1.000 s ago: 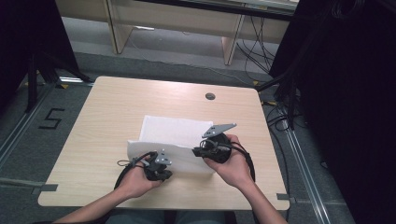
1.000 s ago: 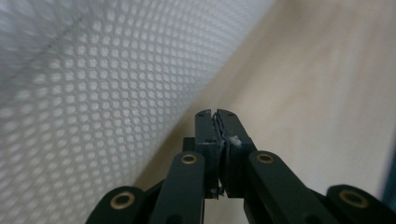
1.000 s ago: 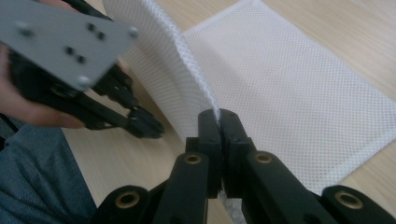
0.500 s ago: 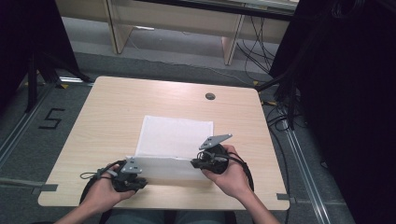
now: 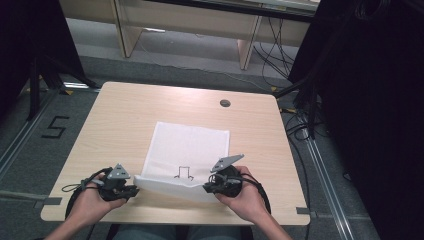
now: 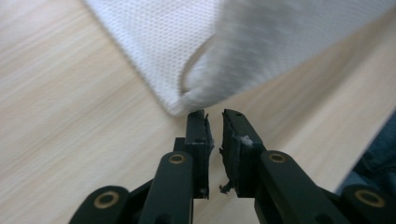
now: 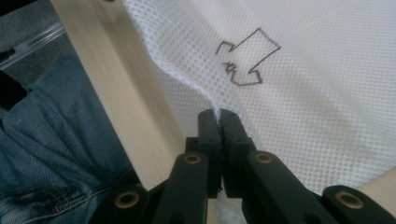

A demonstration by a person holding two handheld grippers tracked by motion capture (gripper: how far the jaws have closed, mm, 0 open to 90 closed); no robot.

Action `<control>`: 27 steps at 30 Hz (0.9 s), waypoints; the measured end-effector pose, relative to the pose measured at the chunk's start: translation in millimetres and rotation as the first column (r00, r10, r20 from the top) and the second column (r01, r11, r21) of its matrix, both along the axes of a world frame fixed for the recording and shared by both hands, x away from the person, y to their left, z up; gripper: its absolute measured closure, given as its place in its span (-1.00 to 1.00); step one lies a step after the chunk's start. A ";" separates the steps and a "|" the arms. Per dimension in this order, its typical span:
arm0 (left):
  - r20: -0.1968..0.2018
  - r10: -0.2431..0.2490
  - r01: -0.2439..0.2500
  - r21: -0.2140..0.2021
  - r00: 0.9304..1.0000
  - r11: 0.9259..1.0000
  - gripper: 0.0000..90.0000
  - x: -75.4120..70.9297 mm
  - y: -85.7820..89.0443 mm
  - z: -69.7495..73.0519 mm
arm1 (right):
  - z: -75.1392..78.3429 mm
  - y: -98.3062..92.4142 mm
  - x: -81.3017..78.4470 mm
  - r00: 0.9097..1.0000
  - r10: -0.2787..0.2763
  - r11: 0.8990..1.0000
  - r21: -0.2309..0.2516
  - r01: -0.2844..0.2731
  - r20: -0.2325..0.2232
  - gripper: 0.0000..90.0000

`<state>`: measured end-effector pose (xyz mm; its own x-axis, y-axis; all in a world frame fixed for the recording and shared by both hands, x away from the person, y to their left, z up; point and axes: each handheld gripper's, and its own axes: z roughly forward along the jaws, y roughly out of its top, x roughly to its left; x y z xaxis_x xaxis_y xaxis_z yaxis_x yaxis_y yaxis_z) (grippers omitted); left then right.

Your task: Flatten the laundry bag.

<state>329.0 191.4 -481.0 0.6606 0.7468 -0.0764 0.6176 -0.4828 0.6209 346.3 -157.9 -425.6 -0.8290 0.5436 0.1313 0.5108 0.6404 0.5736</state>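
- The left claw (image 6: 214,122) has its jaws a little apart, with a narrow gap between them, and nothing is inside the gap.
- Just ahead of its tips lies the folded corner of the white mesh cloth (image 6: 196,60); whether the tips touch it I cannot tell. The corner is lifted a little into a loop.
- In the high view the left claw (image 5: 131,189) is at the near left end of the cloth (image 5: 190,145), held by the left hand (image 5: 95,200).
- The right claw (image 7: 218,116) is closed on the near edge of the cloth (image 7: 327,93); the mesh is pinched between its two jaws.
- Beyond its tips there is a black drawn mark (image 7: 245,58) on the cloth.
- To the left of this claw is the edge of the table (image 7: 112,93), and then blue jeans (image 7: 51,140).
- In the high view the right claw (image 5: 209,186) is at the near right end of the cloth, in the right hand (image 5: 245,197).
- Between both claws the near edge of the cloth is folded up; the rest lies flat on the table (image 5: 125,110), farther from the claws.
- Far behind, near the back edge of the table, is a dark round hole (image 5: 225,103).
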 end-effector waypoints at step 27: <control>0.149 -0.050 0.048 0.019 0.988 0.999 0.41 15.9 4.9 3.5 | -35.0 6.8 -11.2 0.989 0.069 0.993 -0.082 -0.080 -0.127 0.97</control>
